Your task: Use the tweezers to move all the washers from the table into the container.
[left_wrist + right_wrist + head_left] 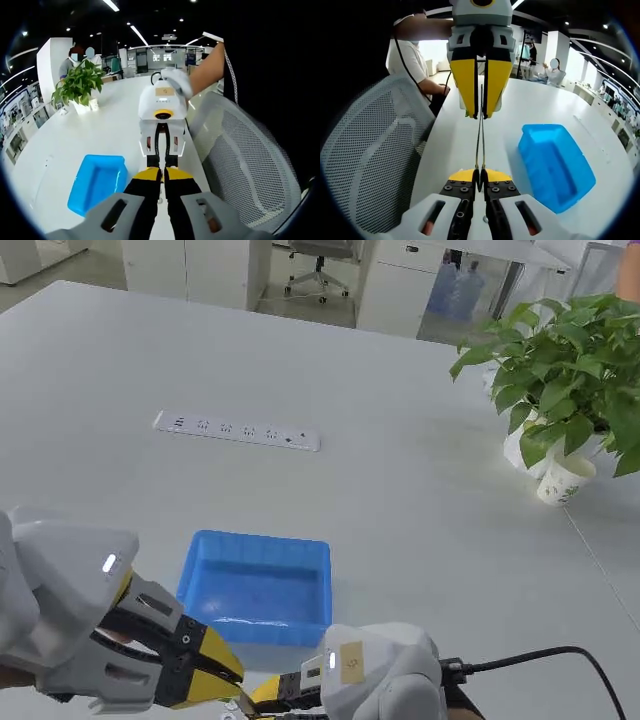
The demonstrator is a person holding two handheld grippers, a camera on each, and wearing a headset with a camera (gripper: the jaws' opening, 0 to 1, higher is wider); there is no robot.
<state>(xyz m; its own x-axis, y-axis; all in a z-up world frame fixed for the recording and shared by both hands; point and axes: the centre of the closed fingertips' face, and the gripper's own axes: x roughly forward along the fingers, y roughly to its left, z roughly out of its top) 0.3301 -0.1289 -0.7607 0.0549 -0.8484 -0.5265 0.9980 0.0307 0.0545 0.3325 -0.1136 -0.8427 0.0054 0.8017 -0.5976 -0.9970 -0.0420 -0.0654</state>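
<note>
Where the table [420, 500] holds a container [258, 585], a plant [570, 370] stands

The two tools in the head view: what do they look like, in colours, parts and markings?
Both have rounded white housings. The left tool has black and grey linkage arms ending in yellow jaws, and a white light on its housing. The right tool also has yellow jaws, a tan label on top, and a black cable leaving its rear.
</note>
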